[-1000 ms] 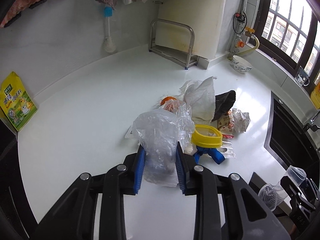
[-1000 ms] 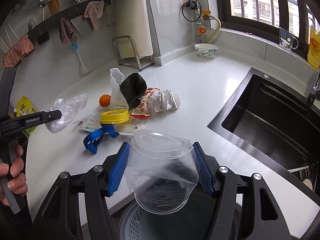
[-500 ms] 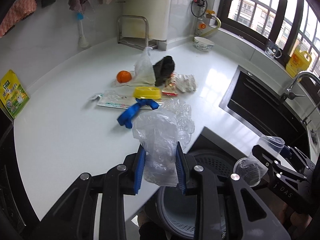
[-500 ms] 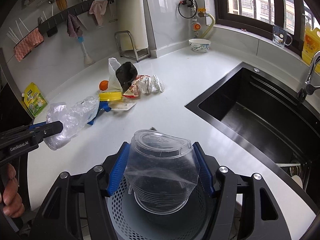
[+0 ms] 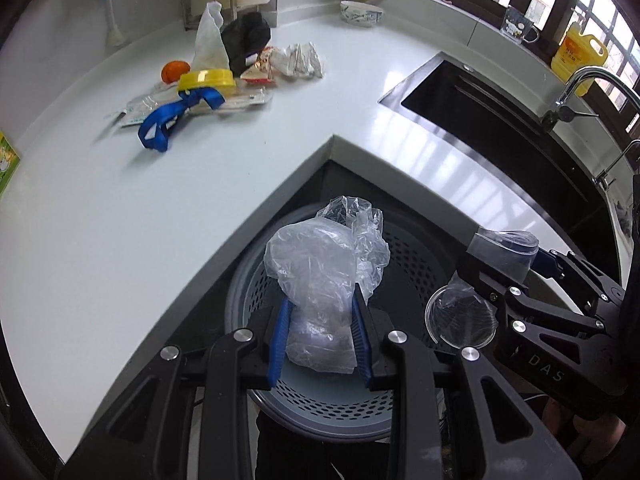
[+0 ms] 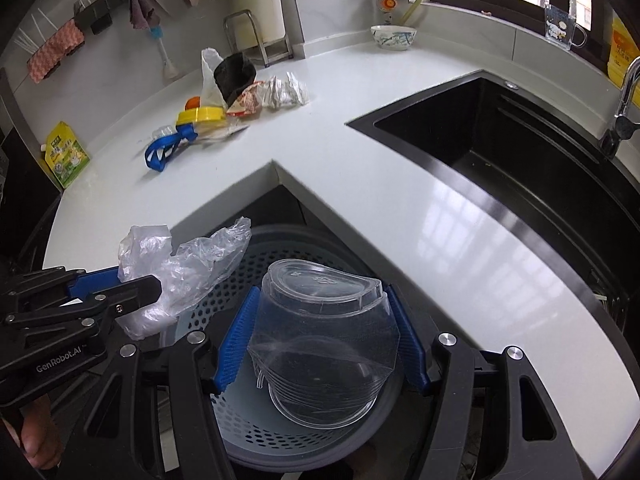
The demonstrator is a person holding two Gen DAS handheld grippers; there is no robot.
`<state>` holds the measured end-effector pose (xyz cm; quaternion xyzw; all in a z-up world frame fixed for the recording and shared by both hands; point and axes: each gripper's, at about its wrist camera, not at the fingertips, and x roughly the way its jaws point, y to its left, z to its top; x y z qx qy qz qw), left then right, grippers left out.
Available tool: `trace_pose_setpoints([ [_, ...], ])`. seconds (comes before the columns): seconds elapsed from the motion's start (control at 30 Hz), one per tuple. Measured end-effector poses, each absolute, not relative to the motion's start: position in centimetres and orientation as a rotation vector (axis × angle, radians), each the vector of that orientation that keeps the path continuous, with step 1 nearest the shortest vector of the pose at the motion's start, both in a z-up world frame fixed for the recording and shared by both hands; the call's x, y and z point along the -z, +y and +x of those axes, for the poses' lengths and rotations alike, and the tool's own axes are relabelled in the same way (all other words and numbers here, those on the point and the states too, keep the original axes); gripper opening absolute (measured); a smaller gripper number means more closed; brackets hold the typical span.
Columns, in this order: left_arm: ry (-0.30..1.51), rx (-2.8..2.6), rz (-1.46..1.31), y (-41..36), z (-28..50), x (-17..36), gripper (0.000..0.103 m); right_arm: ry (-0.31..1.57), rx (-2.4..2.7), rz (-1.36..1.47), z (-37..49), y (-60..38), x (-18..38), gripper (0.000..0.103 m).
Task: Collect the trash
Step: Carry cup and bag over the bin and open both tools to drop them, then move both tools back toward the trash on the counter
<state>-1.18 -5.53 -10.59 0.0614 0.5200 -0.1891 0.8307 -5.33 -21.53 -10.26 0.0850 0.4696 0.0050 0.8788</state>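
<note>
A white L-shaped countertop [image 5: 120, 208] fills most of both views, with a black sink [image 6: 516, 152] set into it at the right. Below its inner corner a grey perforated bin [image 6: 248, 420] is seen. Over the bin, a clear plastic container [image 6: 324, 344] is clamped between the blue pads of the right gripper [image 6: 322, 340]. Beside it, a crumpled clear plastic bag [image 5: 320, 280] is pinched by the left gripper [image 5: 320, 336], also above the bin. Further trash is left on the counter: a white bag [image 5: 210, 40], a black bag [image 5: 246, 38], a yellow lid [image 5: 206, 80], a blue strap [image 5: 172, 116] and an orange [image 5: 174, 70].
</note>
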Motion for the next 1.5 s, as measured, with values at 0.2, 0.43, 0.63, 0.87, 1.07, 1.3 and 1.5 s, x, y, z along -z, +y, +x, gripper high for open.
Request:
trace_pose_setpoints([
  [0.2,1.160,0.366,0.137,-5.5,-1.5,14.3,0.028,1.036,-0.057,0.176,-4.9,-20.7,13.3,0.062],
  [0.43,1.175,0.353,0.134,-5.6,-1.5,16.3,0.029,1.065,-0.086,0.192,-4.4,-20.2,15.7,0.062],
  [0.63,1.175,0.331,0.127,-5.2,-1.5,16.8,0.032,1.084,-0.080,0.194,-4.1,-20.3,16.5,0.062],
  [0.87,1.167,0.314,0.124,-5.4,-1.3,16.7,0.032,1.095,-0.071,0.179,-4.3,-20.5,16.7,0.062],
  [1.07,1.147,0.290,0.103,-4.9,-1.7,15.8,0.056,1.099,-0.052,0.179,-4.5,-20.8,16.4,0.069],
  [1.3,1.134,0.271,0.101,-4.5,-1.8,14.7,0.057,1.095,-0.046,0.184,-4.9,-21.2,15.9,0.071],
  [1.5,1.137,0.257,0.094,-4.3,-2.1,14.3,0.060,1.107,-0.053,0.185,-5.5,-21.3,15.7,0.071],
])
